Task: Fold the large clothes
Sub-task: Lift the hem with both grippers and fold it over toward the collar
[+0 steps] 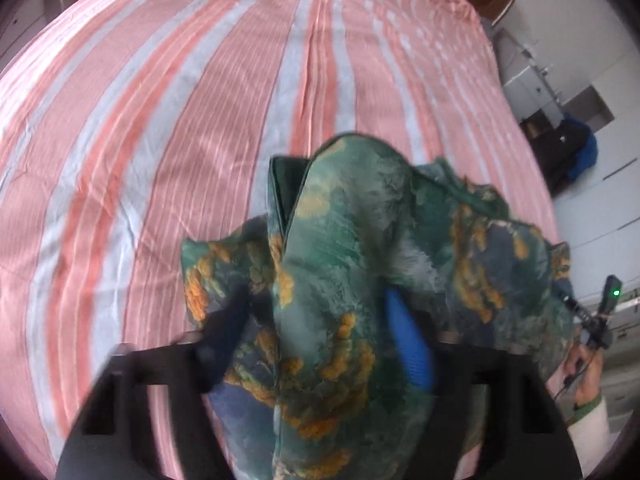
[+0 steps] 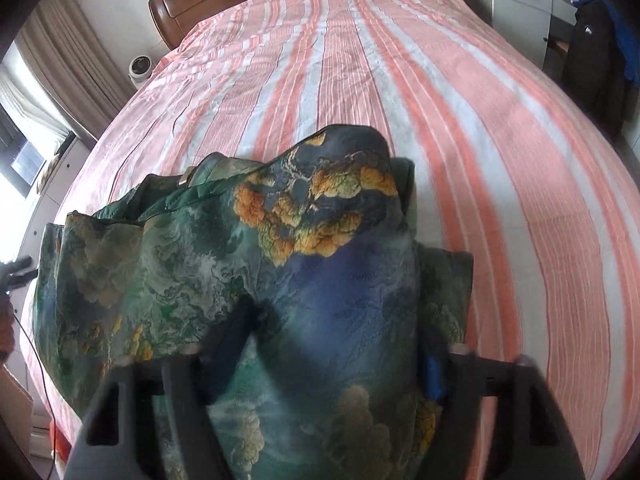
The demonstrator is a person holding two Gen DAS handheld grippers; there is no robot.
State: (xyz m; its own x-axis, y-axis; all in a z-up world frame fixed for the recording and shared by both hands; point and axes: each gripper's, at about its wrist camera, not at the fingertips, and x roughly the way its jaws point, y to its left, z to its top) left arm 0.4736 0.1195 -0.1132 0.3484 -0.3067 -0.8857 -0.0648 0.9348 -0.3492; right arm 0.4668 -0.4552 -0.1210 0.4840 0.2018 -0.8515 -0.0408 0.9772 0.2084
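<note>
Green printed garment bunched over our striped bedsheet; left gripper and right gripper both pinch it.

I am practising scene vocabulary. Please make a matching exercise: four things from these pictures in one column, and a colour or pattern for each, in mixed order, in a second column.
Things:
1. garment
2. bed sheet
3. headboard
4. fingertips of the left gripper

Colours:
A. brown wood
B. green with orange patches
C. blue
D. pink and white stripes

Pairs: 1-B, 2-D, 3-A, 4-C
</note>
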